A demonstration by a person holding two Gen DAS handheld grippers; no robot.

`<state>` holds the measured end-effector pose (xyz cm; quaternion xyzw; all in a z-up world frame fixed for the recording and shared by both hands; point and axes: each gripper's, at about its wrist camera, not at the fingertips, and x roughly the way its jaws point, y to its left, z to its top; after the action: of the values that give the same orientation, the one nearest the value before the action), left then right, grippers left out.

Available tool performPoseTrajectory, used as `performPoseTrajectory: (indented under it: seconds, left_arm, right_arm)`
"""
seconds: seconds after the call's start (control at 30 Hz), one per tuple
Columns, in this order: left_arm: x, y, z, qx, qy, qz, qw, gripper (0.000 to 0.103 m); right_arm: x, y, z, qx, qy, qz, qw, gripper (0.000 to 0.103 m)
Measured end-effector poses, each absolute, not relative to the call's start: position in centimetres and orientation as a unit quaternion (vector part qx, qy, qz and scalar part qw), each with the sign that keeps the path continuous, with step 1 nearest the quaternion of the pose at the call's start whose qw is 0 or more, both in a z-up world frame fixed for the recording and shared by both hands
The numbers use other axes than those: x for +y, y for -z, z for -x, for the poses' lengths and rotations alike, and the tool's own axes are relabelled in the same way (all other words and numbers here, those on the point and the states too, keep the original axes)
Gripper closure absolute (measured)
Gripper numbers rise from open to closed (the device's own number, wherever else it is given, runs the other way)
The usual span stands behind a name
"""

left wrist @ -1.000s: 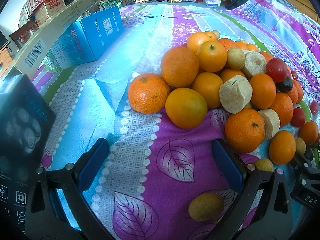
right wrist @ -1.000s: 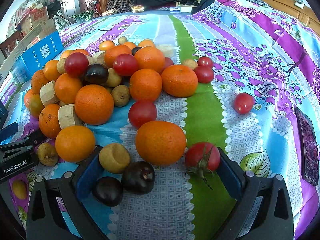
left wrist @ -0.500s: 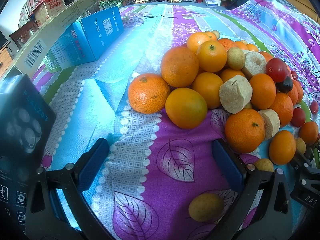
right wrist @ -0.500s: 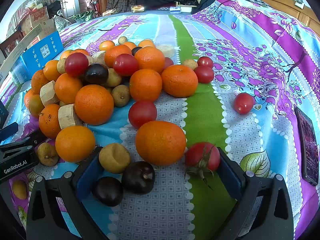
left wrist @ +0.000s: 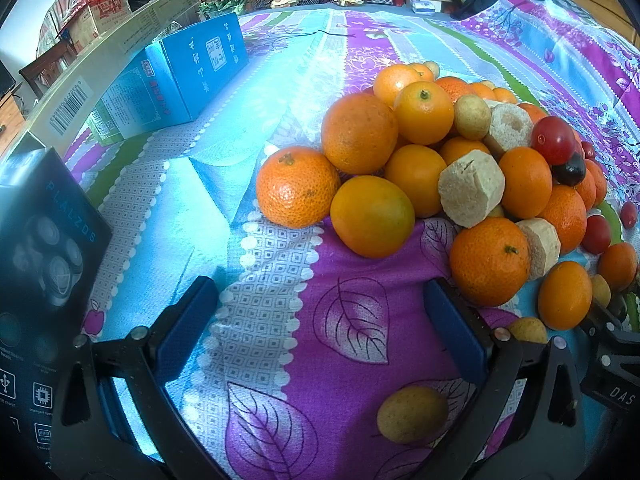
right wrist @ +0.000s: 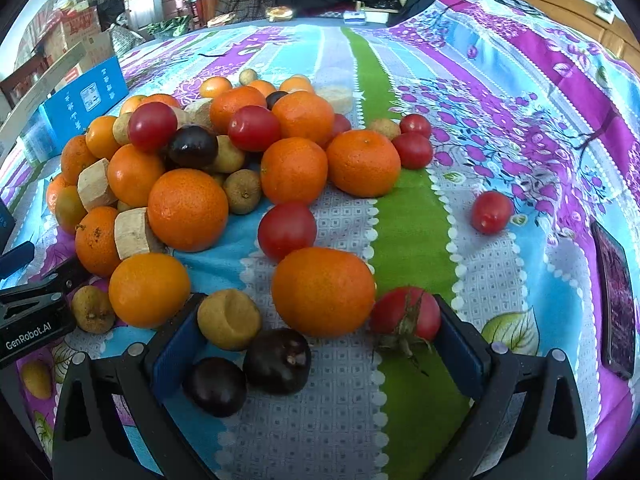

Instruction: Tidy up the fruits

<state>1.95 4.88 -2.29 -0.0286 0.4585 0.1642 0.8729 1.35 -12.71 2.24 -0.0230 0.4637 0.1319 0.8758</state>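
Observation:
A heap of fruit lies on a patterned cloth: oranges (left wrist: 298, 186), red tomatoes (right wrist: 287, 230), dark plums (right wrist: 277, 361), brown longans and pale cut chunks (left wrist: 471, 188). My left gripper (left wrist: 320, 332) is open and empty over bare purple cloth, just short of the heap, with a yellow-brown fruit (left wrist: 412, 414) near its right finger. My right gripper (right wrist: 316, 344) is open, and between its fingers lie an orange (right wrist: 323, 291), a stemmed tomato (right wrist: 405, 317), a brown fruit (right wrist: 229, 319) and two plums. Nothing is gripped.
A blue carton (left wrist: 188, 80) and a long cardboard box (left wrist: 100, 72) stand at the left. A black product box (left wrist: 36, 272) is close by my left gripper. A phone (right wrist: 616, 300) lies at the right. A lone tomato (right wrist: 491, 212) sits apart.

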Motion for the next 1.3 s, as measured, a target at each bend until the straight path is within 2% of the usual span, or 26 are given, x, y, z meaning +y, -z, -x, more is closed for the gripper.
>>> performPoseTrajectory:
  seconds: [0.13, 0.3, 0.47, 0.5, 0.57, 0.77, 0.8, 0.93, 1.2, 1.27, 1.3]
  left_arm:
    - [4.9, 2.2, -2.0, 0.459, -0.165, 0.028, 0.873, 0.000]
    - [4.8, 2.0, -2.1, 0.472, -0.170, 0.035, 0.864, 0.000]
    - [5.6, 1.0, -1.8, 0.516, -0.086, 0.027, 0.852, 0.000]
    - [5.7, 0.8, -1.2, 0.512, -0.082, 0.030, 0.854, 0.003]
    - [5.9, 0.2, 0.5, 0.496, -0.070, 0.041, 0.865, 0.007]
    - [4.7, -0.9, 4.1, 0.464, -0.037, 0.031, 0.884, 0.011]
    - [4.6, -1.0, 4.1, 0.462, -0.033, 0.033, 0.886, 0.011]
    - [4.1, -0.9, 3.4, 0.458, -0.001, 0.040, 0.888, 0.023]
    - [4.6, 0.2, 3.3, 0.454, -0.010, 0.046, 0.890, 0.023]
    - [4.5, 0.1, 3.3, 0.449, -0.001, 0.045, 0.893, 0.023]
    - [4.3, 0.1, 3.2, 0.448, 0.005, 0.042, 0.893, 0.023]
  right_arm:
    - [-14.0, -3.0, -1.4, 0.487, -0.188, 0.006, 0.853, 0.000]
    - [-16.8, -3.0, 0.4, 0.474, -0.244, -0.023, 0.846, 0.000]
    - [-16.2, -3.0, 1.8, 0.471, -0.274, 0.041, 0.837, 0.000]
    - [-16.3, -3.2, 1.9, 0.473, -0.275, 0.037, 0.837, 0.002]
    - [-16.8, -4.2, 2.4, 0.463, -0.291, 0.013, 0.837, 0.020]
    - [-17.2, -5.0, 4.1, 0.468, -0.317, -0.038, 0.824, 0.054]
    - [-17.2, -4.9, 4.2, 0.469, -0.316, -0.040, 0.823, 0.055]
    - [-17.0, -4.6, 3.9, 0.466, -0.315, -0.054, 0.825, 0.058]
    - [-15.1, -4.5, 4.1, 0.455, -0.321, -0.027, 0.830, 0.059]
    - [-15.1, -4.5, 4.3, 0.450, -0.316, -0.021, 0.835, 0.069]
    - [-15.2, -4.4, 4.3, 0.449, -0.314, -0.021, 0.836, 0.071]
